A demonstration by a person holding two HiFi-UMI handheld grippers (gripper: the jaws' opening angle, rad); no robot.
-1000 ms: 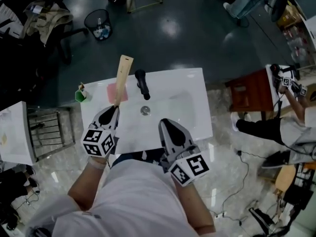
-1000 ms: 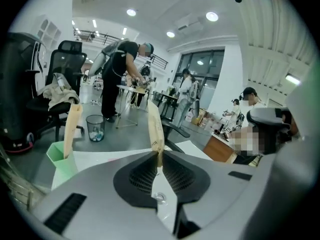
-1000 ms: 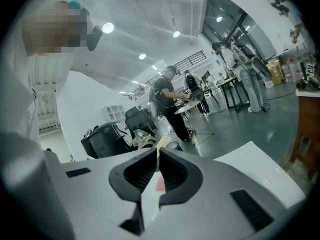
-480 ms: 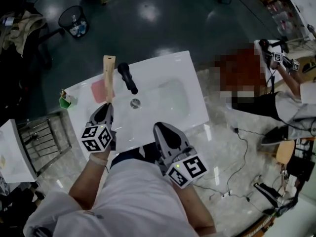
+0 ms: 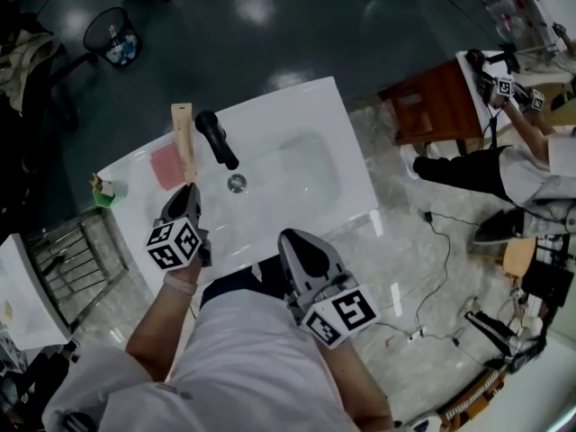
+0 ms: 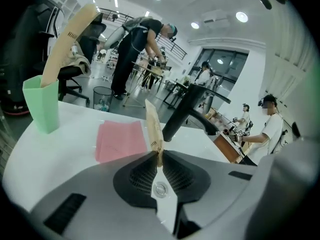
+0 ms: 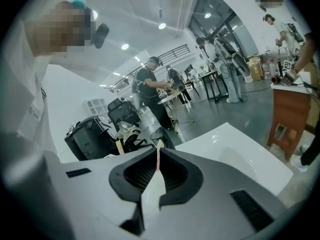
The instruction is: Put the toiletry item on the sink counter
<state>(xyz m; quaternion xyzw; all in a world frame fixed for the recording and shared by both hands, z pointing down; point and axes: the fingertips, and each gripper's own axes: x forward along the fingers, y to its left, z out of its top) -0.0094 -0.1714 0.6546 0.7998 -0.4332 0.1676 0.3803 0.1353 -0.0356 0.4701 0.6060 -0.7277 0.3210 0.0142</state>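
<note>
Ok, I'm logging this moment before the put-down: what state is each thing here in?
left tongs: shut on the flat tan paper packet.
flat tan paper packet: pinched at its lower end, raised, not yet set down.
right tongs: shut, empty.
green plastic cup: upright, holding a tan stick.
pink cloth: lying flat on the white sink counter.
black tap: no running water visible.

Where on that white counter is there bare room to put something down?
Bare: the counter strip between cup and cloth, and the rim right of the basin. Crowded: by the faucet, with cloth and packet close.
</note>
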